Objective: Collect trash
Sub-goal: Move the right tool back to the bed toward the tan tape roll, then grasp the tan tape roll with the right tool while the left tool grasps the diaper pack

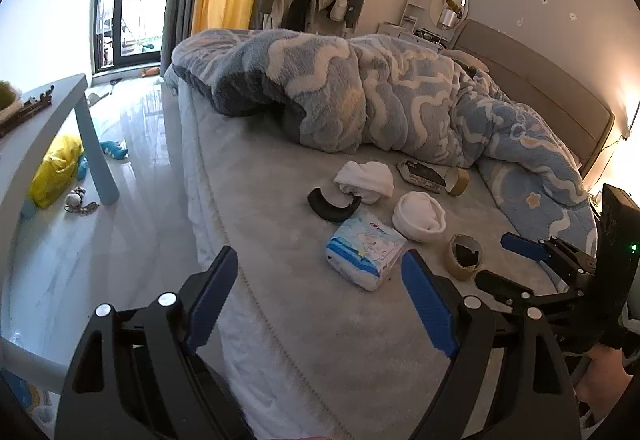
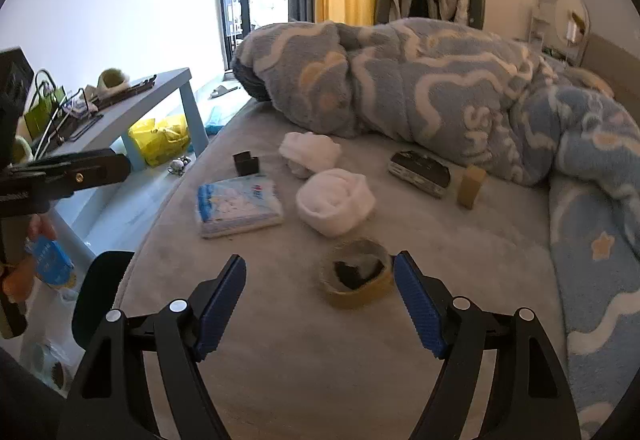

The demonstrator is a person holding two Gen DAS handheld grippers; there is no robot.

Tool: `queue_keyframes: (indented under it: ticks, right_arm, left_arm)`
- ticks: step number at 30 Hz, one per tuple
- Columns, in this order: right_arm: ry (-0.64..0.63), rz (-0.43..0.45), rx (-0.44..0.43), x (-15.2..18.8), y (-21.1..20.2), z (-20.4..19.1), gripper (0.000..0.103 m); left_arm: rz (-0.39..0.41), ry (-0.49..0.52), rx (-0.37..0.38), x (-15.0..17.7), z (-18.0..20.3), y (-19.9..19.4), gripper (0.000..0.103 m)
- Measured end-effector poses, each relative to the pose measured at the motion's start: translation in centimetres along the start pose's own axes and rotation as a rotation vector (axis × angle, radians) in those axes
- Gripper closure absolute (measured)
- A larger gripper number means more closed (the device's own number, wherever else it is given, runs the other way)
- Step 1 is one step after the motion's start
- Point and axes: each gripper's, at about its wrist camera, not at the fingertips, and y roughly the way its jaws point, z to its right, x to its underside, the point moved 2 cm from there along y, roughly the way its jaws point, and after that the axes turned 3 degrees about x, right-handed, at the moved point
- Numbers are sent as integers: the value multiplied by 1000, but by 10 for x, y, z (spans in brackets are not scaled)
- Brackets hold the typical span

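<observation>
On the grey bed [image 2: 460, 248] lie a tape roll stuffed with dark scrap [image 2: 357, 273] [image 1: 464, 256], a blue-white tissue pack [image 2: 236, 205] [image 1: 366, 252], two white rolled socks [image 2: 334, 201] [image 2: 310, 153], a black curved piece [image 1: 334, 204], a dark wrapper [image 2: 418, 168] and a second tape roll [image 2: 471, 186]. My right gripper [image 2: 320, 294] is open and empty, just in front of the stuffed tape roll. My left gripper [image 1: 320, 294] is open and empty, over the bed edge near the tissue pack.
A blue patterned duvet [image 2: 440, 92] is heaped across the far side of the bed. A light-blue side table [image 2: 160, 88] with clutter stands to the left, a yellow bag [image 2: 160, 138] beneath it. Small toys lie on the shiny floor [image 1: 132, 168].
</observation>
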Motion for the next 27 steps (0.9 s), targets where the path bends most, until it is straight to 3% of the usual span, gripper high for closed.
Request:
queue_keyframes:
  ticks: [4,9,13,20,27]
  right_arm:
    - [8,-19,10,4,6,13,26]
    - [-4,-47,-37,11,16,14,26]
    - [-32,-53,-13,10,21,13,37]
    - [-69,-110,5,12,41,14,45]
    - [-87,-102,-26,7,44,16,53]
  left_arm:
    - [-13,6,-3,-1,4,12,17]
    - [-55,15,-17,3,6,28,17]
    - [-68,27,-21,3,7,34,17]
    - [-85,10,-3,-1,7,50,17]
    - [-91,12,12,-4,11,66,17]
